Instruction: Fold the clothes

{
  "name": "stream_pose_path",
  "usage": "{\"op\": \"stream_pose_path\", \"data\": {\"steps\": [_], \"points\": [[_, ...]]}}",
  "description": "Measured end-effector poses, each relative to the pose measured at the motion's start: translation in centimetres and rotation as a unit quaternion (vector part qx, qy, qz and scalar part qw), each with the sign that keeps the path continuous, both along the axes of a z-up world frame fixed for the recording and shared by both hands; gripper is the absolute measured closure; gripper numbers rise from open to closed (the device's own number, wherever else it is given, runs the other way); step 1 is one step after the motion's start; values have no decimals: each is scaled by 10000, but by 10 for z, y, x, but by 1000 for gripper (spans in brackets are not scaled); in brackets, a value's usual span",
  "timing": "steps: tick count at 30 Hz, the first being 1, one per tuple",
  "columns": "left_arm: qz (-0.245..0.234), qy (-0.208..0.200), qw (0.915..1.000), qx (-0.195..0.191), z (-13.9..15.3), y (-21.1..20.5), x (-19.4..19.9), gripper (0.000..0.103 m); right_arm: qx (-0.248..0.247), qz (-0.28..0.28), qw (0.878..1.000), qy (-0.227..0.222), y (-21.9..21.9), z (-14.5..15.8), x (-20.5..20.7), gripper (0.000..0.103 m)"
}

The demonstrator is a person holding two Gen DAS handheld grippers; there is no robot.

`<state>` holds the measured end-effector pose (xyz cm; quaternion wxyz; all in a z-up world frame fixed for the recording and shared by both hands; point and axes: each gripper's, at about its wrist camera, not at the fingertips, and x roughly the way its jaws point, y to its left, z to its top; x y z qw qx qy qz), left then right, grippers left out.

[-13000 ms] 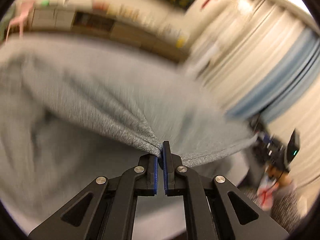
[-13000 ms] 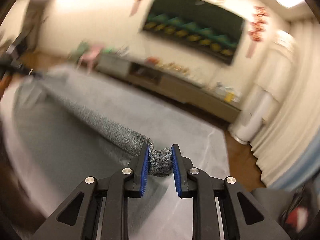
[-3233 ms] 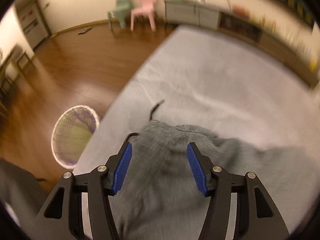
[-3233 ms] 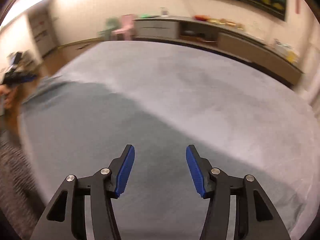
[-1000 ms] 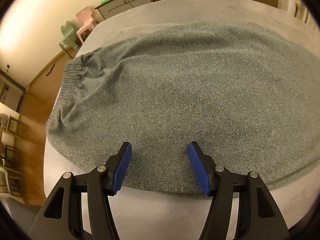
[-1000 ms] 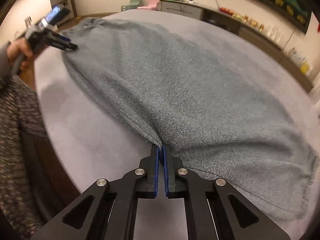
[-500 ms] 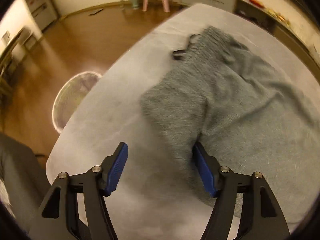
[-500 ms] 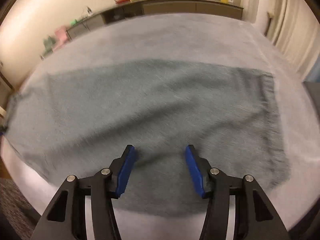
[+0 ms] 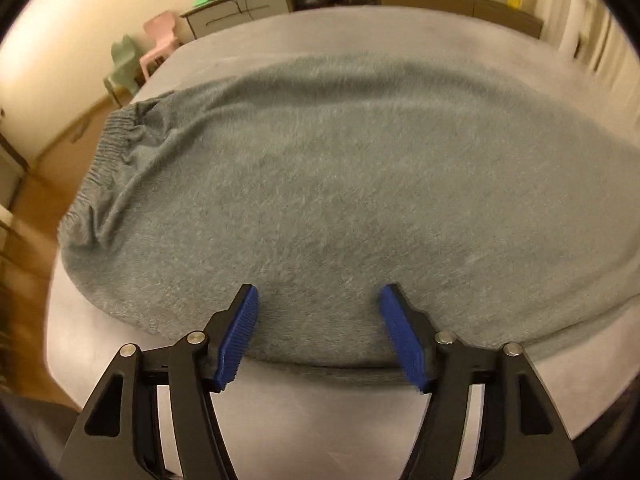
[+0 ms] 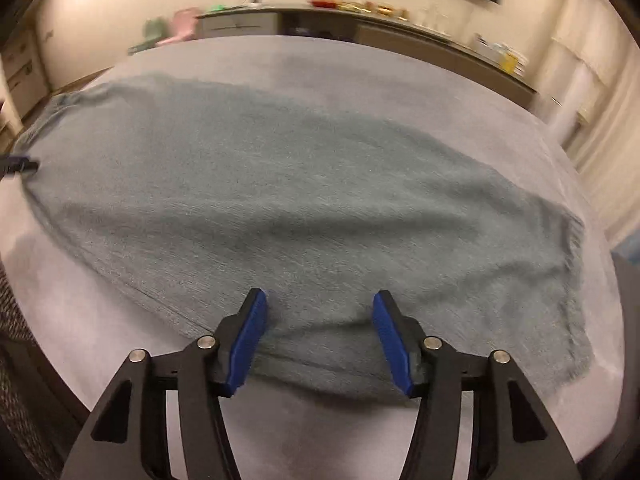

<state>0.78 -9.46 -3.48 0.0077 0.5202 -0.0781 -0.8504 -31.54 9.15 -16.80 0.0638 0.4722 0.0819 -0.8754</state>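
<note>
One wide grey padded surface (image 9: 320, 420) carries everything here, and most of its near half is covered by a grey knit garment (image 9: 340, 184) spread long and flat, its near edge running along the surface's near edge and its ribbed waistband (image 9: 102, 156) bunched toward the left end. In the right wrist view the same cloth ends in a raw-looking hem (image 10: 576, 280) toward the right end. Whether it lies as a single layer or is already doubled lengthwise cannot be told. The left gripper (image 9: 318, 326) hovers over the near edge with its blue pads spread wide, holding nothing; the right gripper (image 10: 318, 330) does likewise farther along, also gaping and empty. The risks, as I judge them: a pinch here could catch only the top layer, so a fold would drag askew; the puckered waistband could carry wrinkles into any fold; and uneven lifting between the two hands would skew the edges.
</note>
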Motion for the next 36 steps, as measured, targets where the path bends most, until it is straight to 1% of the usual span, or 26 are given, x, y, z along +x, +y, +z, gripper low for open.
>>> {"op": "stream_pose_path", "data": {"steps": [2,3,4,6,8,9,11,13,15,17,18,19,20,21,22,23,24,25,26,28,29,31,33,34,35,36], "points": [[-152,75,9998,144,6,13,3,35,40,-204,9998,30,11,-5,2,37],[-229,112,9994,216,9,20,5,38,61,-290,9995,87,14,-6,2,37],[-305,150,9990,288,12,26,7,38,81,-376,9992,144,16,-7,2,41],[-457,224,9978,432,17,39,10,38,-162,-159,9989,416,6,-2,5,44],[-615,297,9960,574,23,53,13,38,-556,182,9965,602,-10,1,8,44],[-794,302,9944,622,23,69,15,38,-688,356,9951,612,-18,-1,8,44],[-1063,191,9933,414,17,95,15,38,-802,691,9932,477,-33,-13,7,46],[-1178,-11,9930,27,4,116,13,37,-479,899,9946,174,-41,-38,13,50],[-1102,4,9937,-178,5,123,12,34,-318,954,9948,145,-30,-43,29,50],[-1008,9,9945,-295,9,125,9,36,-567,884,9944,73,-2,-48,41,50],[-1048,58,9942,-232,12,128,8,37,-667,805,9945,105,13,-49,43,50],[-1089,106,9939,-169,16,131,8,37,-741,712,9946,172,27,-48,43,50],[-1131,157,9934,-103,19,134,8,37,-908,368,9944,405,52,-41,45,49],[-1203,261,9924,14,27,142,13,37,-1113,-89,9912,712,80,-30,48,46],[-1308,356,9906,157,35,152,17,37,-1297,-759,9834,1013,115,-21,52,30],[-1419,337,9889,288,40,165,19,37,-1363,-1422,9744,1085,148,-21,55,21],[-1529,318,9868,420,45,179,21,36,-1376,-2036,9636,1051,177,-26,56,21],[-1639,298,9845,551,51,192,23,36,-1385,-2643,9491,1014,206,-32,58,21],[-1749,279,9818,682,56,205,25,36,-1546,-2989,9378,854,226,-42,55,21],[-1966,240,9756,943,66,231,30,36,-1757,-3021,9355,521,237,-65,49,21],[-2074,220,9721,1074,71,244,32,36,-1663,-2962,9397,394,236,-76,45,21],[-2286,178,9641,1338,81,270,36,36,-1257,-2832,9502,332,227,-88,43,21],[-2439,13,9535,1773,94,299,30,36,-978,-2718,9569,292,221,-95,38,34],[-2512,-67,9474,1982,100,313,27,36,-866,-2651,9599,296,218,-97,35,51],[-2566,-115,9438,2080,105,330,24,36,-883,-2553,9623,306,216,-99,33,69],[-2619,-163,9401,2177,110,346,21,36,-981,-2447,9641,330,216,-102,34,77]]}}
